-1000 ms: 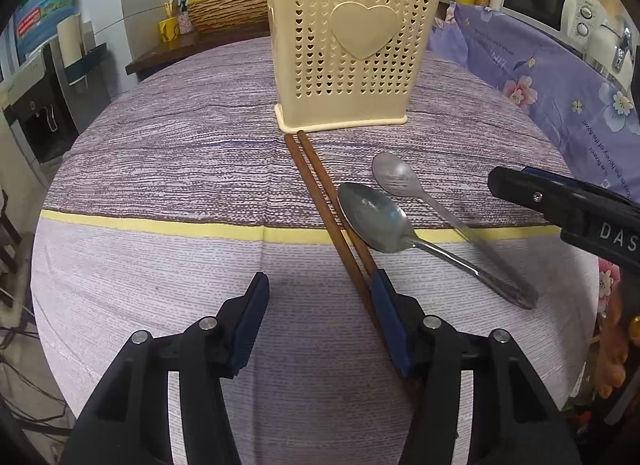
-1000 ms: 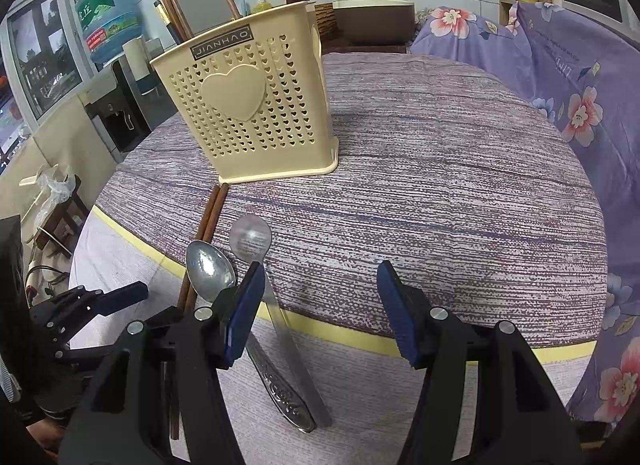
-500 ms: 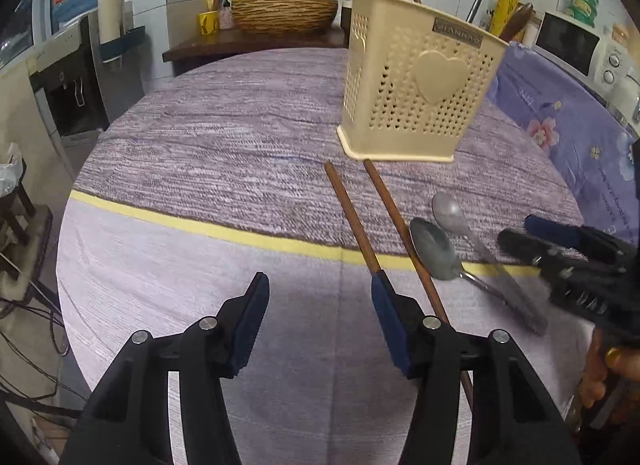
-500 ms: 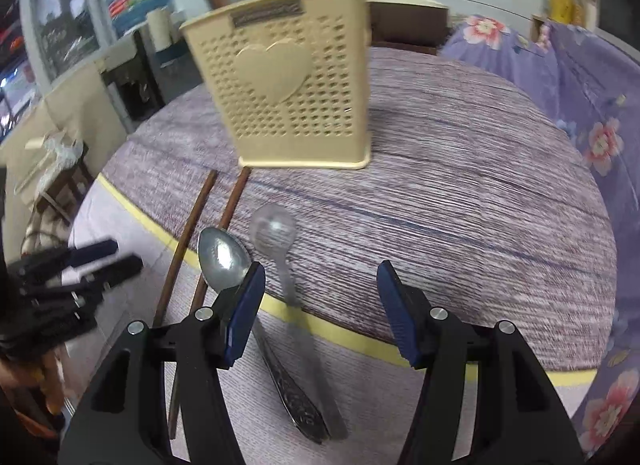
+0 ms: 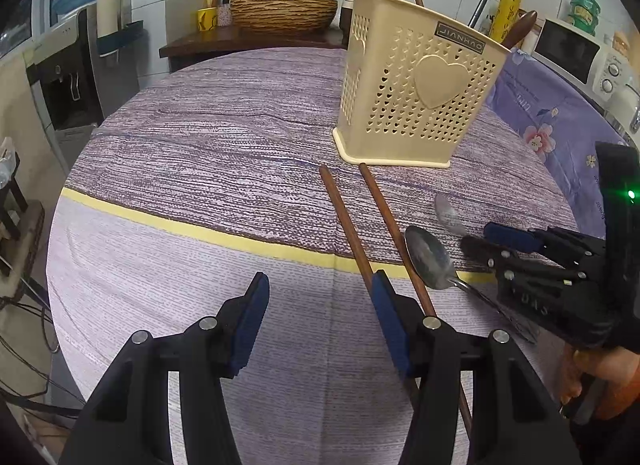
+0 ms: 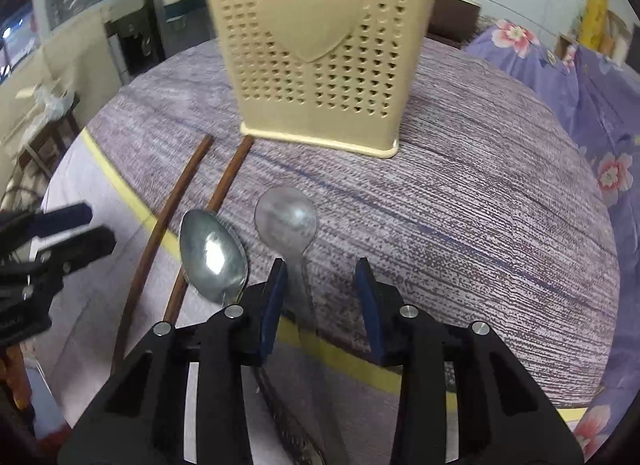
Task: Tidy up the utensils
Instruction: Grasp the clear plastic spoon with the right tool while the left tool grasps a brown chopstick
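A cream perforated utensil holder [image 5: 412,97] with a heart stands on the round table; it also shows in the right wrist view [image 6: 320,45]. Two brown chopsticks [image 5: 352,233] lie in front of it, also seen in the right wrist view [image 6: 176,201]. Two metal spoons lie beside them: a larger one [image 6: 212,253] [image 5: 430,259] and a smaller one [image 6: 286,217] [image 5: 448,213]. My left gripper [image 5: 320,321] is open, its right finger beside the chopsticks. My right gripper [image 6: 322,305] is open low over the smaller spoon's handle; it shows in the left wrist view [image 5: 496,239].
The table has a purple cloth with a yellow stripe [image 5: 200,231]. A floral purple cloth [image 6: 580,77] covers something to the right. A woven basket [image 5: 280,13] on a side table, a microwave [image 5: 576,51] and a water dispenser [image 5: 72,65] stand beyond the table.
My right gripper has moved down and forward toward the spoons, and its jaws have narrowed. My left gripper has swung left and back; the holder now sits to the right in its view.
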The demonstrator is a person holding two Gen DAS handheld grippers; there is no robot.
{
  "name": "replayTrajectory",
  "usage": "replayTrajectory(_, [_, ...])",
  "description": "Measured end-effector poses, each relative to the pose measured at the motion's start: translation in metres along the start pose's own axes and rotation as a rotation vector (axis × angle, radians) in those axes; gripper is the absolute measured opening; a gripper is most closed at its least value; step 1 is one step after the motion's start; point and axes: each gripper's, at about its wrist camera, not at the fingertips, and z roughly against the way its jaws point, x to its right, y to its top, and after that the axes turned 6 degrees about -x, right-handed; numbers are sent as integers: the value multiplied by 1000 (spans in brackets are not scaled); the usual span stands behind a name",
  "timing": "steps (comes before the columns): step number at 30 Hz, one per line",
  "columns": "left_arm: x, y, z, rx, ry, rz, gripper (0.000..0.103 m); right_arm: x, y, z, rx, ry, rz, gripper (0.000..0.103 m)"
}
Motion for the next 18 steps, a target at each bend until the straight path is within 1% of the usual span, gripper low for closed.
replayTrajectory(2, [-2, 1, 0, 1, -2, 7, 53, 13, 2, 0, 3, -19, -55, 35])
replayTrajectory(5, [-3, 1, -2, -2, -3, 11, 53, 25, 1, 3, 1, 17, -83, 36])
replayTrajectory(6, [-4, 1, -2, -3, -3, 14, 54, 26, 1, 3, 0, 34, -79, 39])
replayTrajectory(8, [-5, 2, -4, -5, -11, 26, 54, 24, 2, 3, -9, 55, -80, 55])
replayTrajectory(9, [-6, 3, -5, -8, -20, 36, 54, 23, 3, 3, -12, 55, -83, 56])
replayTrajectory(11, [-5, 3, -6, -9, -28, 44, 54, 17, 6, 1, -15, 37, -65, 56])
replayTrajectory(13, [-4, 4, -6, -7, -23, 41, 54, 8, 11, -4, -21, -10, -34, 56])
replayTrajectory(18, [-3, 5, -9, -6, -10, 43, 54, 1, 24, -12, -38, -22, -30, 56])
